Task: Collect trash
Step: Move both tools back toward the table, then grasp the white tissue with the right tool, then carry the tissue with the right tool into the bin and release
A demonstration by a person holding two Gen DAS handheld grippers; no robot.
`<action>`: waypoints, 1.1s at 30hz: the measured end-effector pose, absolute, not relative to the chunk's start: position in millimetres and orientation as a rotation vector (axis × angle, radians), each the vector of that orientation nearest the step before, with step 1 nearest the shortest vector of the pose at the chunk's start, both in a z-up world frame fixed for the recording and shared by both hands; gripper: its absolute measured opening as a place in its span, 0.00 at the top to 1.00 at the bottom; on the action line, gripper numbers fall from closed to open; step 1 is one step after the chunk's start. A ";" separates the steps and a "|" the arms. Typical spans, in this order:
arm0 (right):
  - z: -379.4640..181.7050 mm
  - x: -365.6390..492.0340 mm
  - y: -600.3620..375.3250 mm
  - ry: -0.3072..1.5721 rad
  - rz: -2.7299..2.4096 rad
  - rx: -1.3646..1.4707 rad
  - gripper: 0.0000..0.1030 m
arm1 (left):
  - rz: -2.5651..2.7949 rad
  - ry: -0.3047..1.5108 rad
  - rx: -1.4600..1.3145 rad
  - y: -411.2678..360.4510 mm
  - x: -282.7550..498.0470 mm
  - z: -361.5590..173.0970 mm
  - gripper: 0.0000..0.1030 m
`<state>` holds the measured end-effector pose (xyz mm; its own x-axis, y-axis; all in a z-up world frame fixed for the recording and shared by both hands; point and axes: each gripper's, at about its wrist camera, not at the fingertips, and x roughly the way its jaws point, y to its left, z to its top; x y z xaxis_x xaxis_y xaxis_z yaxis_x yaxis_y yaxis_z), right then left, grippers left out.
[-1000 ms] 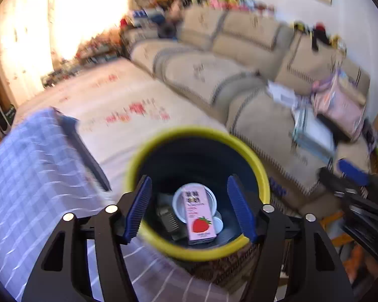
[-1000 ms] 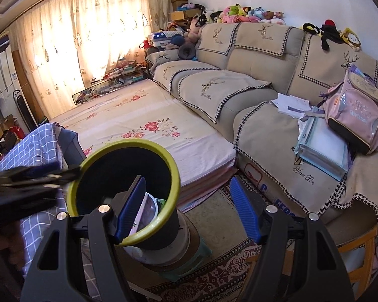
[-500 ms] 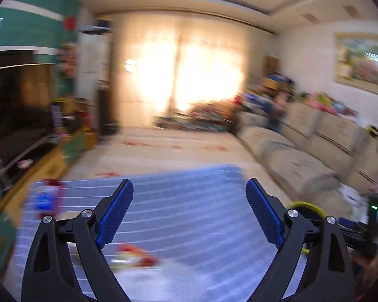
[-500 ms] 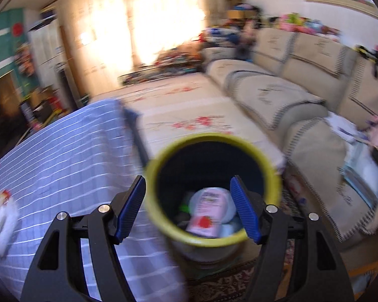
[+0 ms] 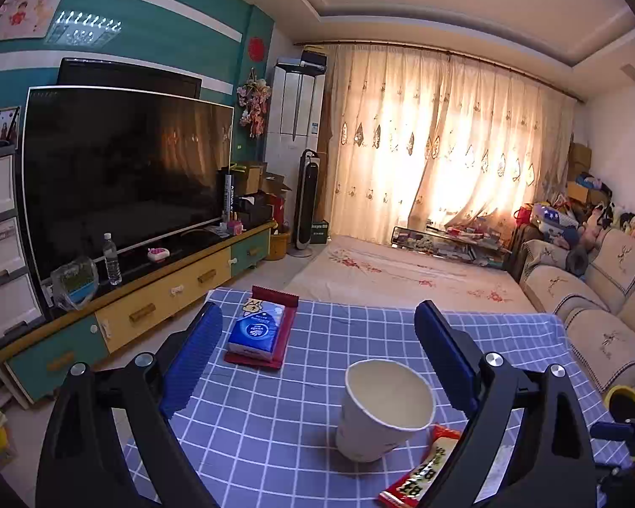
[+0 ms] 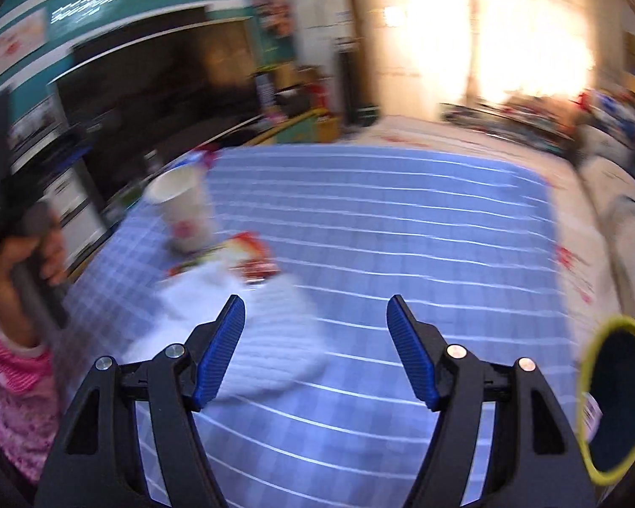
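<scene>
A white paper cup (image 5: pixel 383 408) stands upright on the blue checked tablecloth (image 5: pixel 275 415), low between the fingers of my open left gripper (image 5: pixel 317 347). A red snack wrapper (image 5: pixel 423 470) lies just right of the cup. In the blurred right wrist view the cup (image 6: pixel 184 211), the red wrapper (image 6: pixel 252 260) and a white crumpled tissue (image 6: pixel 249 338) lie left of centre. My right gripper (image 6: pixel 315 338) is open and empty above the cloth, its left finger over the tissue. The yellow-rimmed bin (image 6: pixel 614 398) is at the far right.
A blue tissue pack (image 5: pixel 256 330) rests on a red tray at the table's far left. A TV (image 5: pixel 122 173) on a low cabinet stands to the left, a sofa (image 5: pixel 592 296) to the right. The bin rim (image 5: pixel 624 398) shows at the right edge.
Both grippers have swung left, away from the bin and over the table. The cup, wrapper and tissue have come into view. Both stay open.
</scene>
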<state>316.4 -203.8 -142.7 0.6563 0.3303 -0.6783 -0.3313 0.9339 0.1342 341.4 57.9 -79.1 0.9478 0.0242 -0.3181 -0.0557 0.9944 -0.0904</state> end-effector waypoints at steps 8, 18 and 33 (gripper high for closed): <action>-158.1 333.1 -155.0 0.824 0.513 -0.091 0.36 | 0.046 0.279 -0.033 34.7 334.7 -81.6 0.09; -181.7 344.1 -130.3 0.868 0.541 -0.159 0.42 | 0.028 0.304 -0.059 32.7 339.2 -90.2 0.09; -123.1 312.7 -146.4 0.732 0.602 -0.064 0.92 | 0.017 0.311 -0.094 39.1 338.4 -96.2 0.09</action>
